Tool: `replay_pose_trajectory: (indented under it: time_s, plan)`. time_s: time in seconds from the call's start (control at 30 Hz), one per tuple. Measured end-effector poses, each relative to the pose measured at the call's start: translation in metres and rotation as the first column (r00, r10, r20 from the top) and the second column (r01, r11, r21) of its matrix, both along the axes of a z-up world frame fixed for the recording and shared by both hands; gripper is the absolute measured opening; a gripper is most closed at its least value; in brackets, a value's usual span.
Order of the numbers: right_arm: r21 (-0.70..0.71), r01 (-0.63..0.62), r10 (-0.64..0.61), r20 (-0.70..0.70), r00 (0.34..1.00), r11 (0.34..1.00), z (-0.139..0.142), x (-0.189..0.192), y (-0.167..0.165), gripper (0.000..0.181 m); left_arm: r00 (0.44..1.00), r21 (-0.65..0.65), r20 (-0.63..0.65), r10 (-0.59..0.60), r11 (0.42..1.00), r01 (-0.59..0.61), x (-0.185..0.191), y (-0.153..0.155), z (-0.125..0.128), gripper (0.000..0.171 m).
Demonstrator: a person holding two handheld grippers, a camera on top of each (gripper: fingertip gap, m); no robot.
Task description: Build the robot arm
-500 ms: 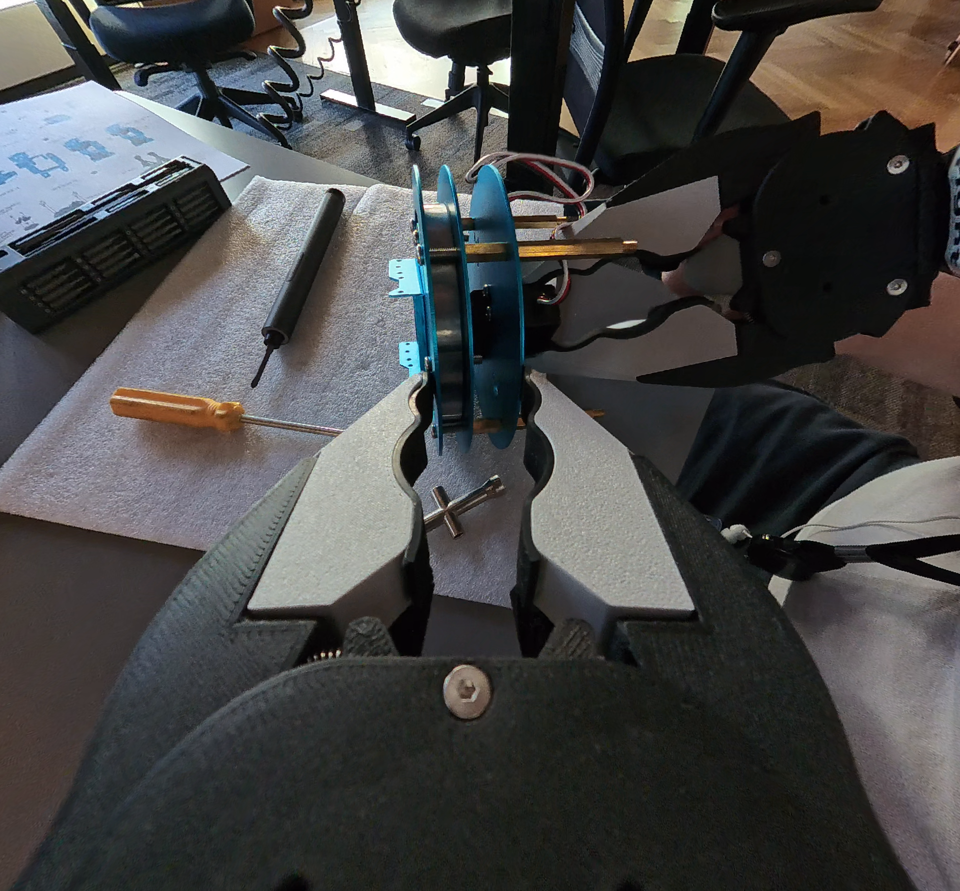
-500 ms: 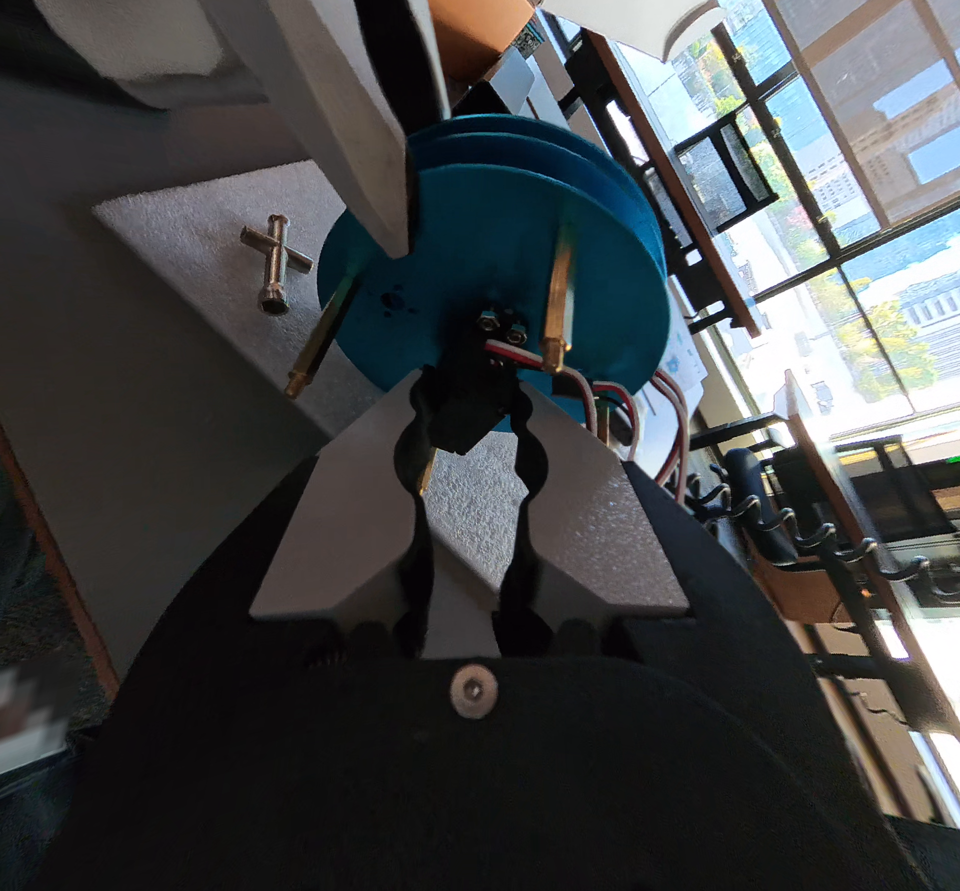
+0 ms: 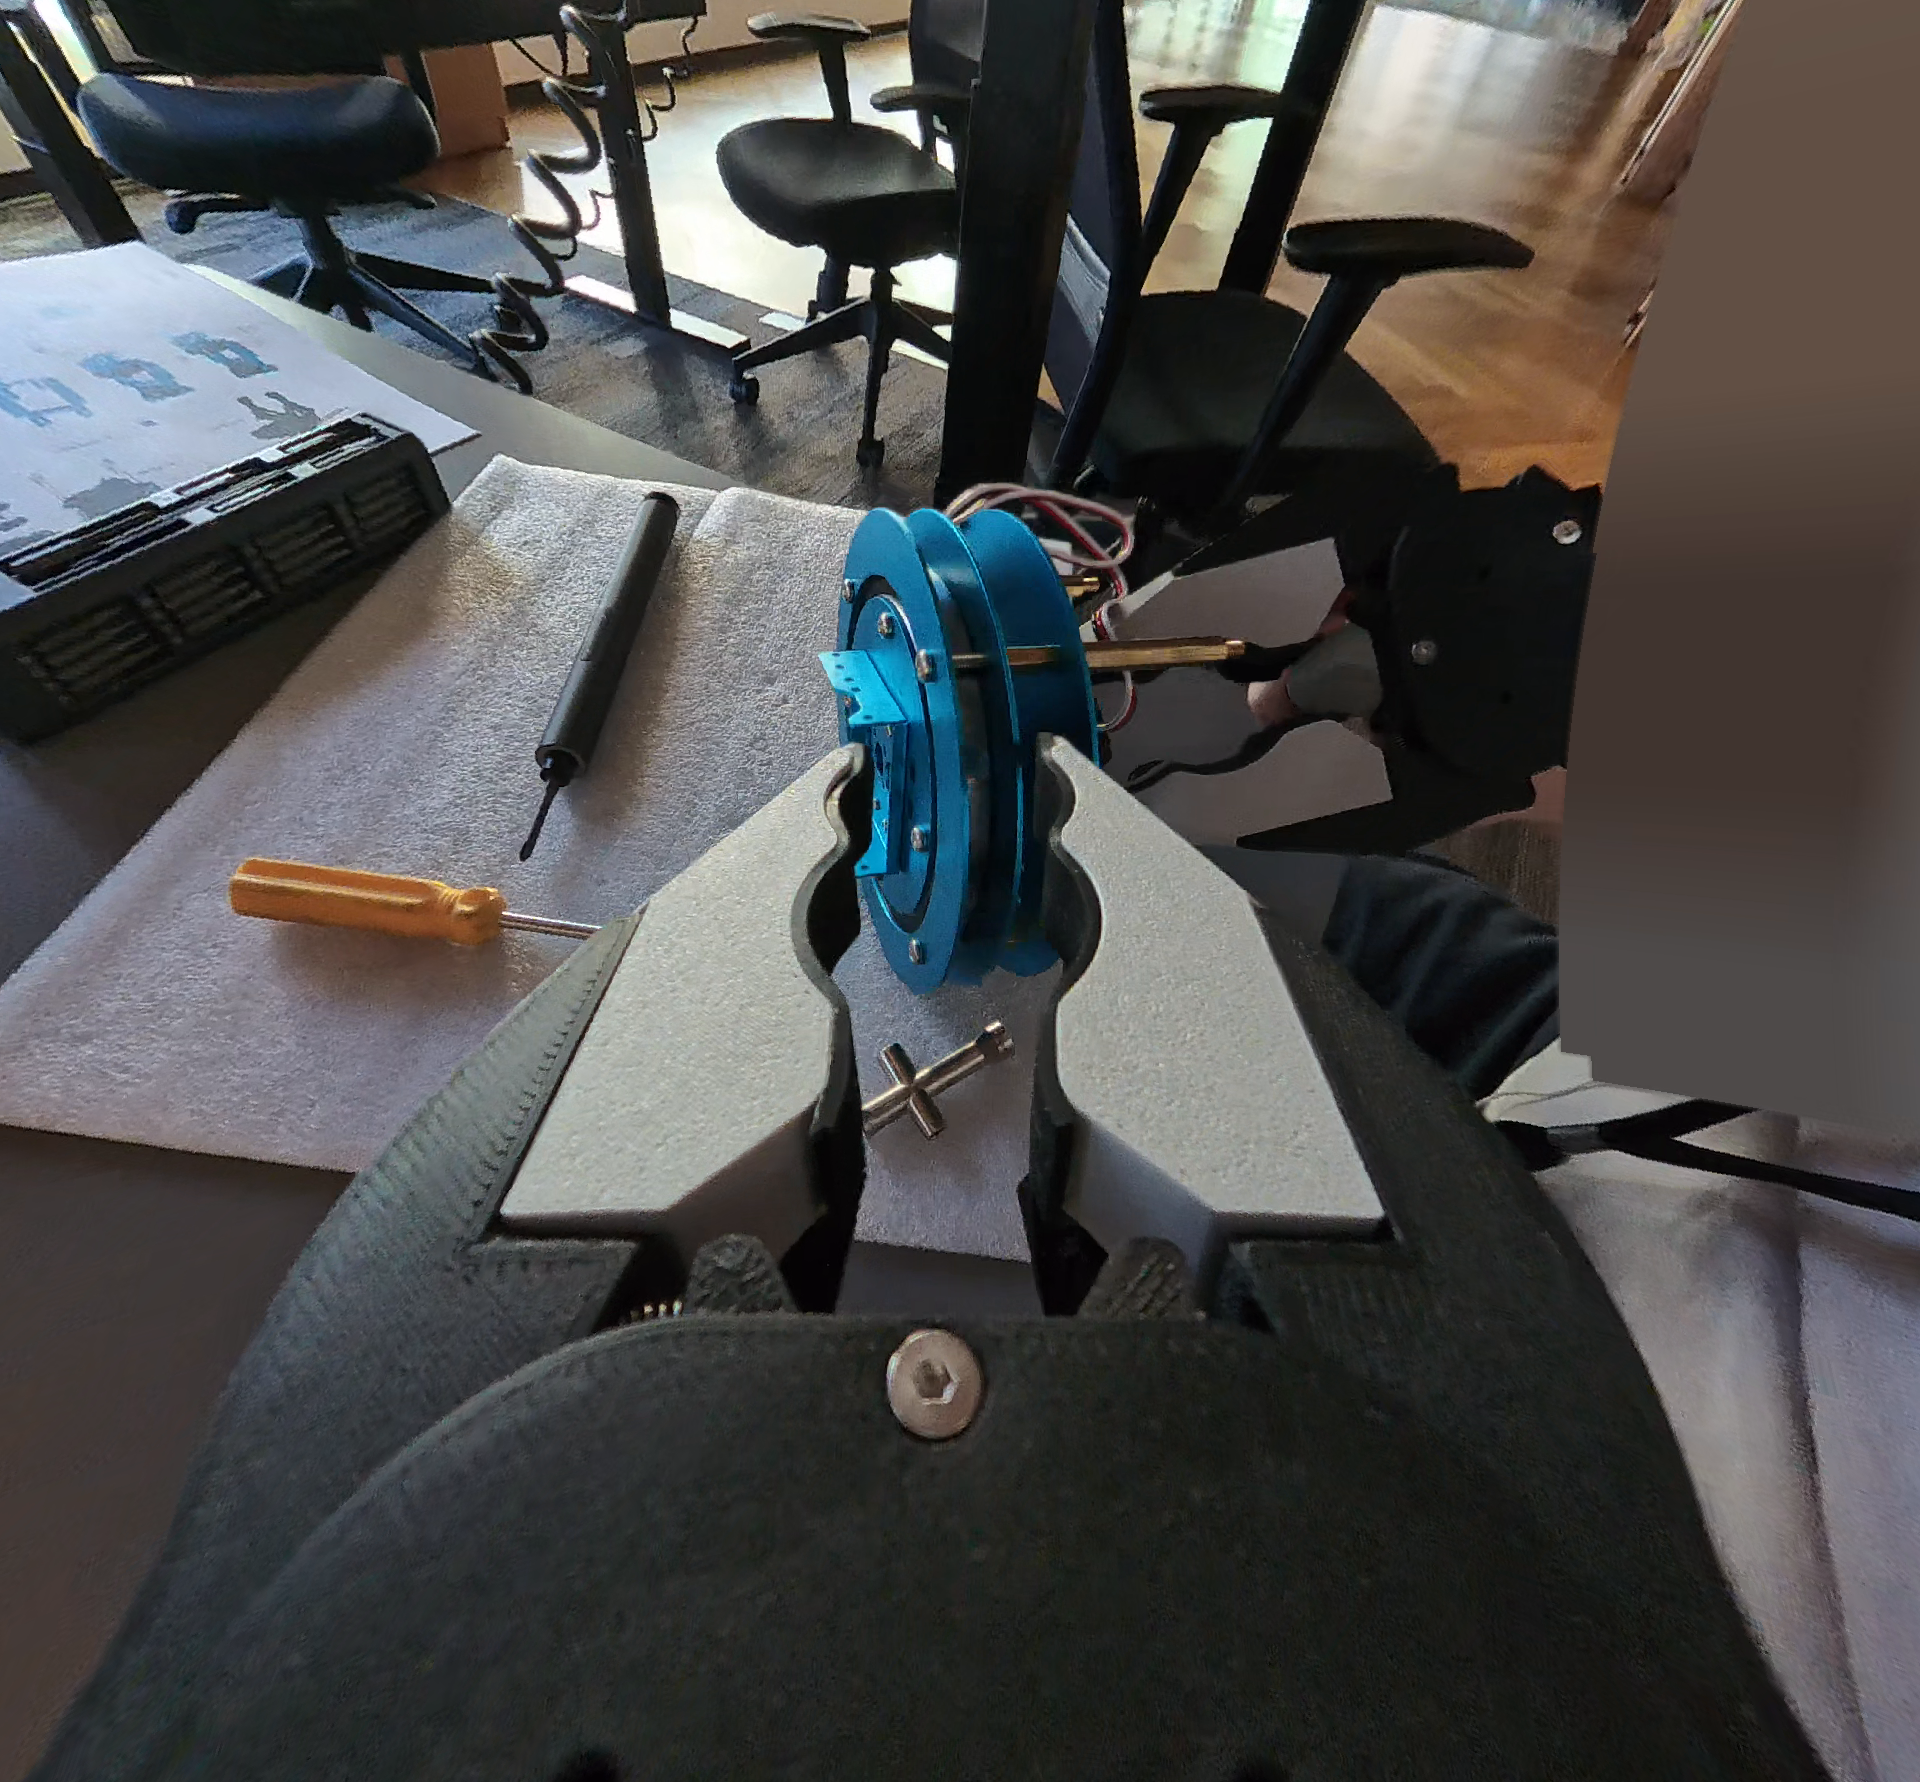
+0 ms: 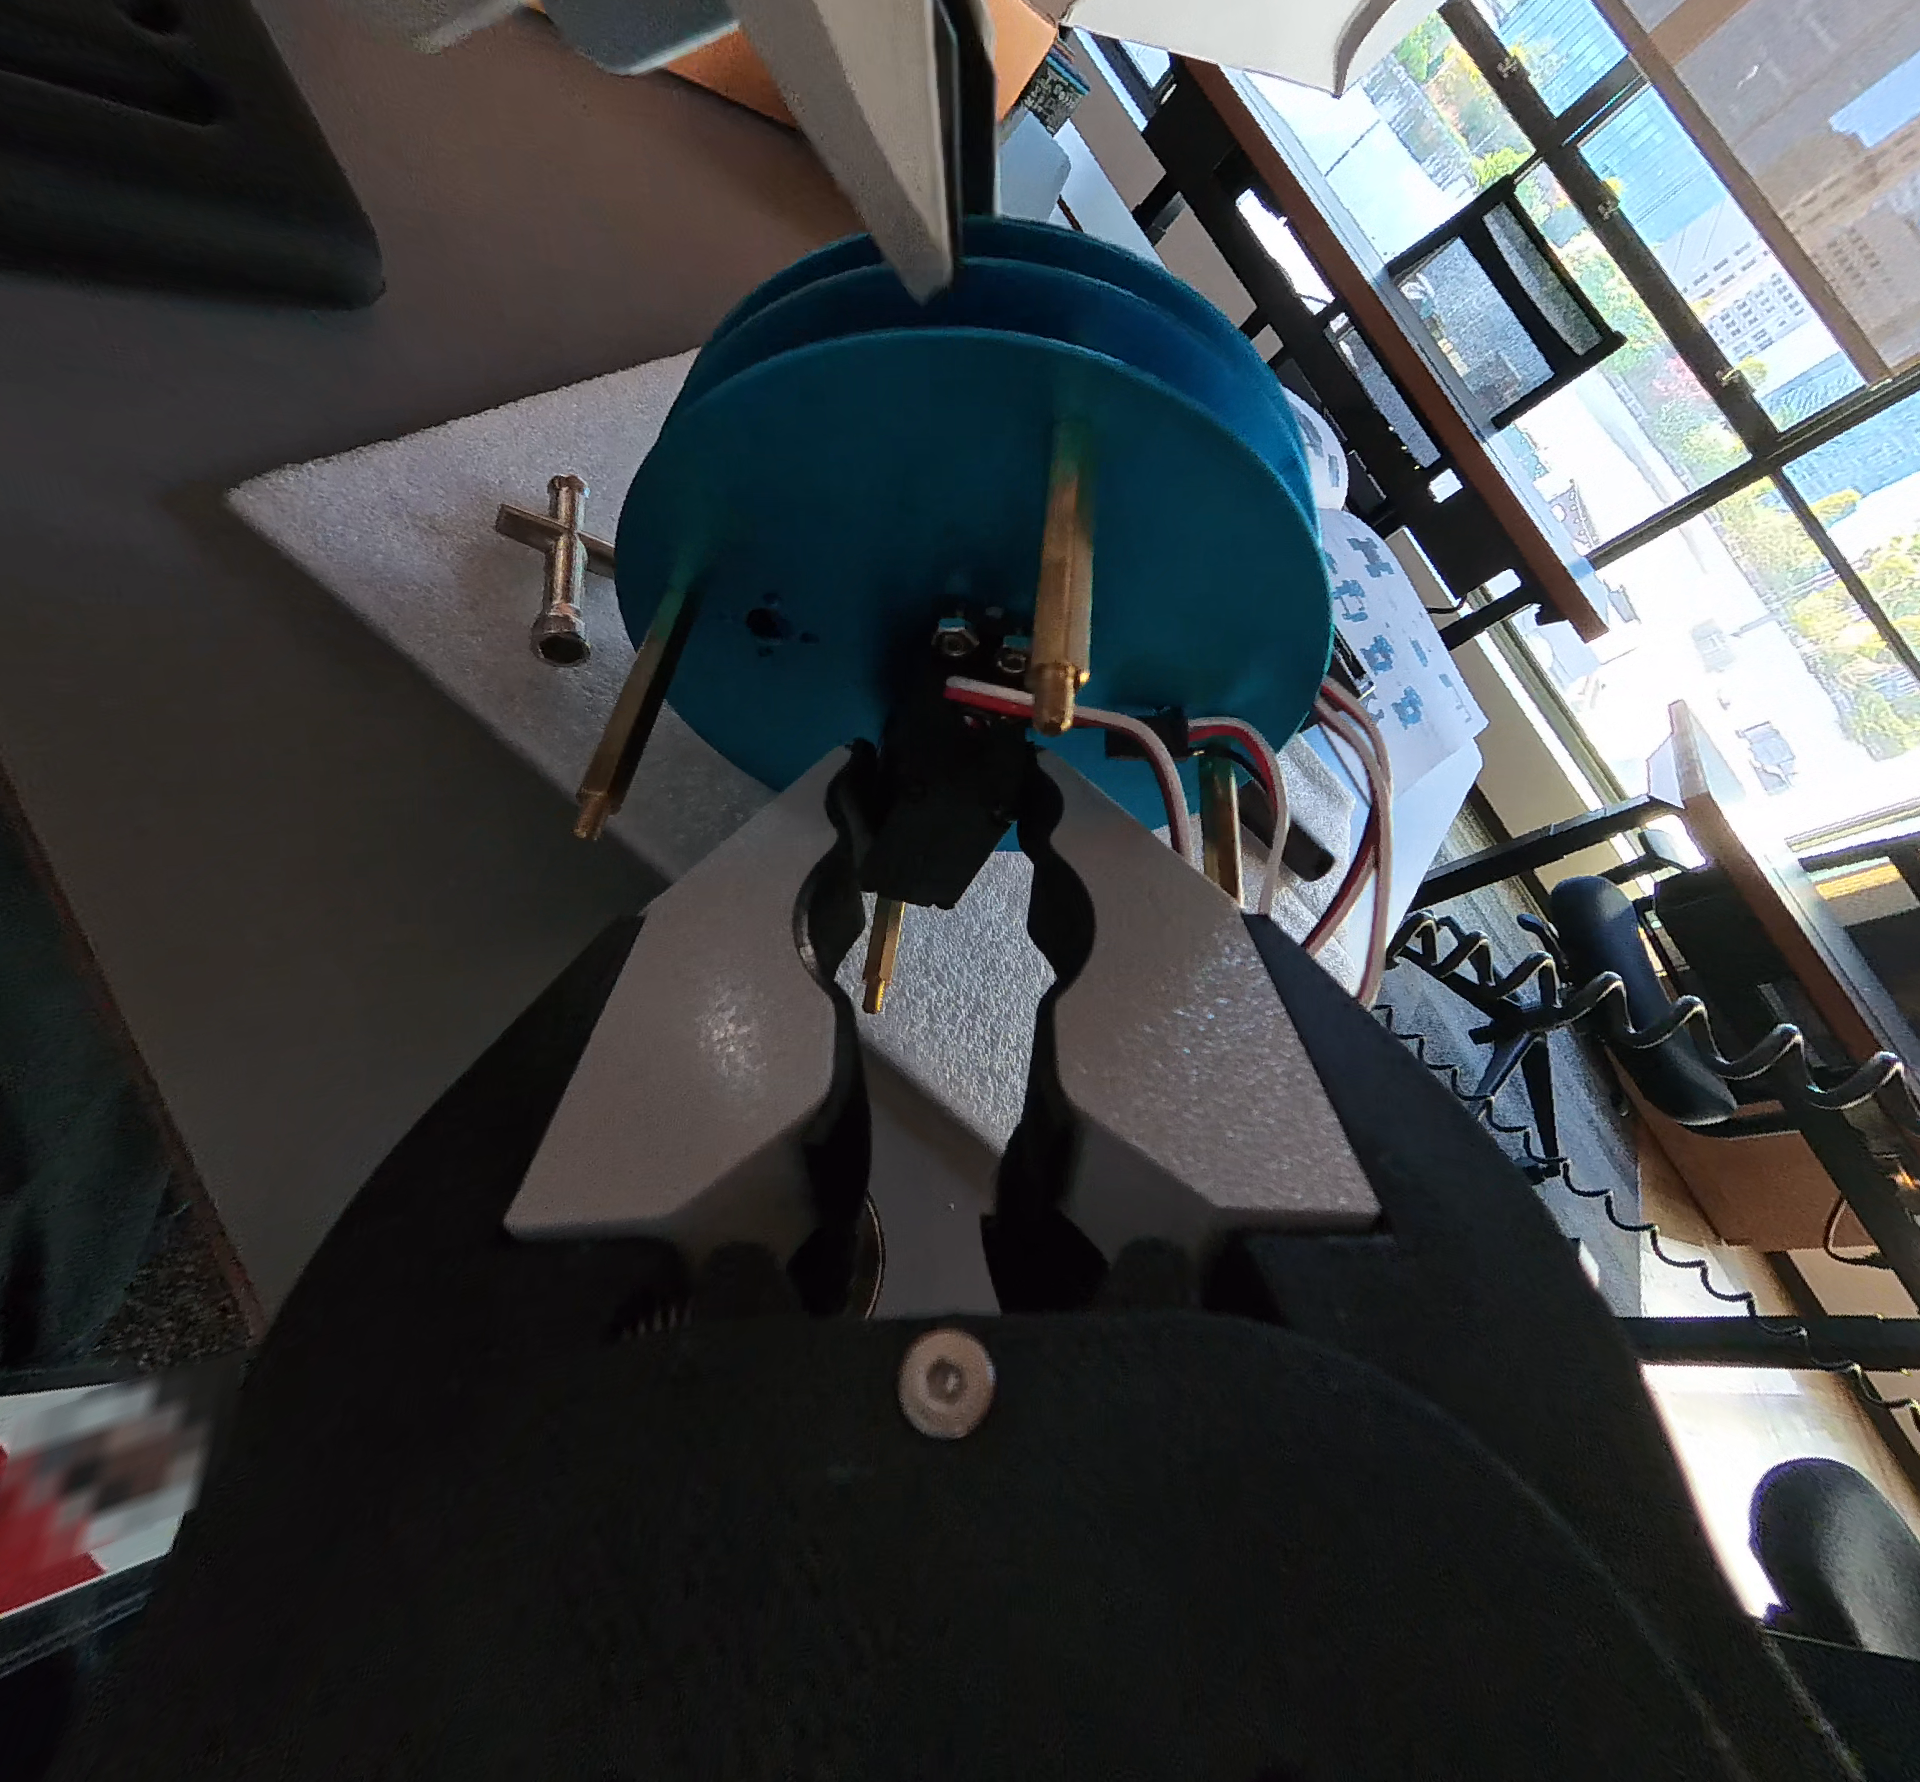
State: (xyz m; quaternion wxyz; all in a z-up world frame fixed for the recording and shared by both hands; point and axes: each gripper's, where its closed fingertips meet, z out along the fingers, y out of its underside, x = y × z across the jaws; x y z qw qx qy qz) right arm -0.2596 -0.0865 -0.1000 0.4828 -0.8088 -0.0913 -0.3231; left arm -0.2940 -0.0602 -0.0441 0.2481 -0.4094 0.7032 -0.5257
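A blue disc assembly (image 3: 961, 756) with brass standoffs and red, white and black wires is held on edge above a grey foam mat (image 3: 343, 776). My left gripper (image 3: 951, 766) is shut on the rims of its discs. My right gripper (image 4: 940, 776) is shut on the black servo block (image 4: 925, 797) at the back of the assembly (image 4: 935, 506). The right gripper also shows at the right of the left wrist view (image 3: 1455, 683). A left finger (image 4: 873, 70) reaches down onto the discs in the right wrist view.
On the mat lie a small metal cross wrench (image 3: 935, 1078), an orange-handled screwdriver (image 3: 364, 901) and a black pen-shaped driver (image 3: 613, 652). A black bit case (image 3: 197, 558) and a printed sheet (image 3: 125, 361) sit at the left. Office chairs (image 3: 842, 174) stand beyond the table edge. About 8 cm separates my left fingertips from my right.
The assembly has turned so its front face with the blue bracket shows more in the left wrist view. Both grippers keep their hold and have shifted slightly.
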Motion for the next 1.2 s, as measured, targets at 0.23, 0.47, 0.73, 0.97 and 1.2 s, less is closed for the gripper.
replay_pose_trajectory:
  time_s: [0.23, 0.47, 0.73, 0.97, 1.2]
  plan:
    - [-0.002, 0.020, -0.020, 0.020, 1.000, 1.000, 0.000, -0.001, 0.000, 0.026, 0.996, 0.231, 0.039, 0.076, 0.969, -0.083, 0.012, -0.007, -0.013, 0.022]
    - [0.013, 0.039, -0.039, 0.034, 0.999, 0.999, 0.001, -0.002, 0.000, 0.026, 0.990, 0.259, 0.071, 0.124, 0.956, -0.138, 0.013, -0.009, -0.012, 0.013]
    - [0.048, 0.023, -0.023, 0.003, 1.000, 0.999, 0.001, -0.004, 0.002, 0.026, 0.989, 0.234, 0.066, 0.132, 0.962, -0.144, 0.012, -0.006, -0.013, 0.012]
    - [0.092, -0.017, 0.025, -0.089, 0.996, 0.996, 0.002, -0.007, -0.006, 0.023, 0.983, 0.275, 0.096, 0.157, 0.945, -0.178, 0.011, -0.013, -0.012, 0.012]
    - [0.066, -0.063, 0.070, -0.114, 0.991, 0.996, -0.002, -0.005, -0.012, 0.021, 0.997, 0.190, 0.053, 0.047, 0.980, -0.056, -0.009, -0.027, -0.013, 0.022]
